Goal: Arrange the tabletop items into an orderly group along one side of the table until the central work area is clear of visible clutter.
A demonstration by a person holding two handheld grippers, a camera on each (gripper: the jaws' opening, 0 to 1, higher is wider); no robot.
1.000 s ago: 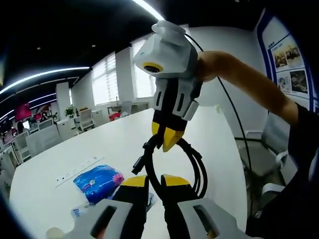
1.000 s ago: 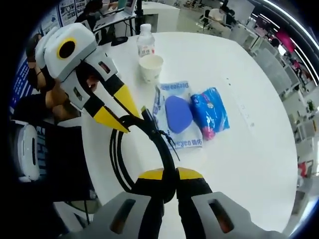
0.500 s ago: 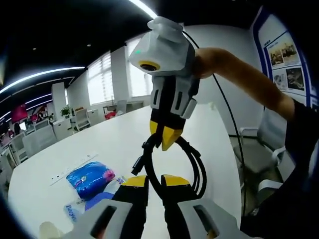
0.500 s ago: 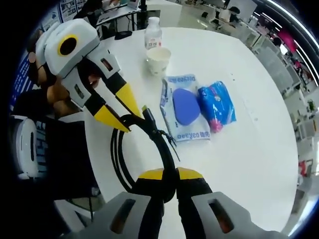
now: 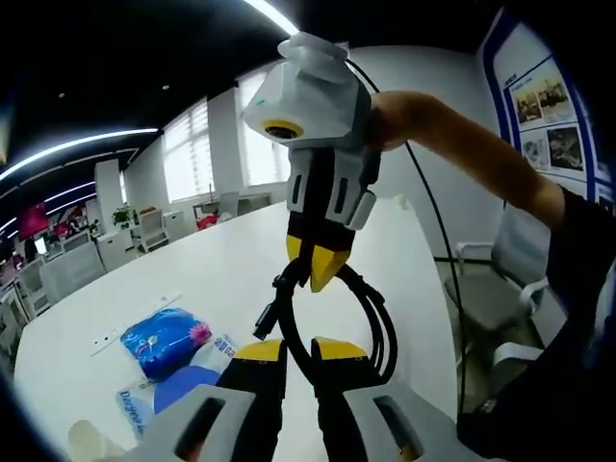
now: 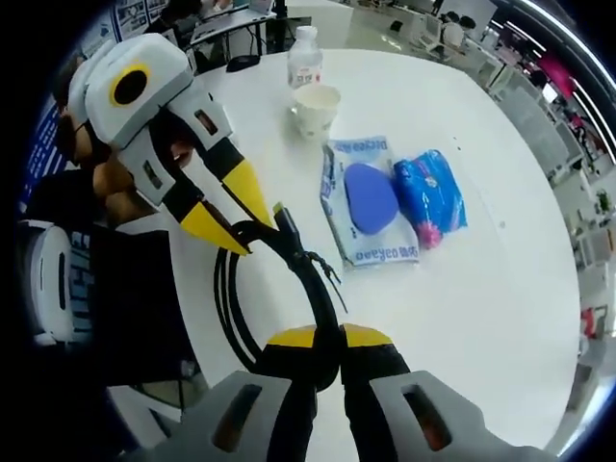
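A coiled black cable (image 5: 371, 322) hangs in the air between both grippers above a white table (image 5: 241, 265). My left gripper (image 5: 298, 346) is shut on the coil's lower part. My right gripper (image 5: 316, 271) comes down from the top and is shut on the coil near its plug end. In the right gripper view, my right gripper (image 6: 327, 337) clamps the cable (image 6: 229, 308), and the left gripper (image 6: 229, 226) pinches it from the upper left. On the table lie a blue packet (image 6: 430, 195), a white pack with a blue oval (image 6: 371, 200), a paper cup (image 6: 318, 108) and a water bottle (image 6: 305, 65).
The blue packet (image 5: 164, 339), the white pack (image 5: 168, 390) and the cup (image 5: 91, 441) sit at the lower left in the left gripper view. A person's arm (image 5: 462, 144) holds the right gripper. An office chair (image 5: 500, 279) stands by the table's right edge. Desks stand behind.
Both grippers keep their hold on the cable. The views have drifted, so the table items sit slightly lower and farther left in the left gripper view.
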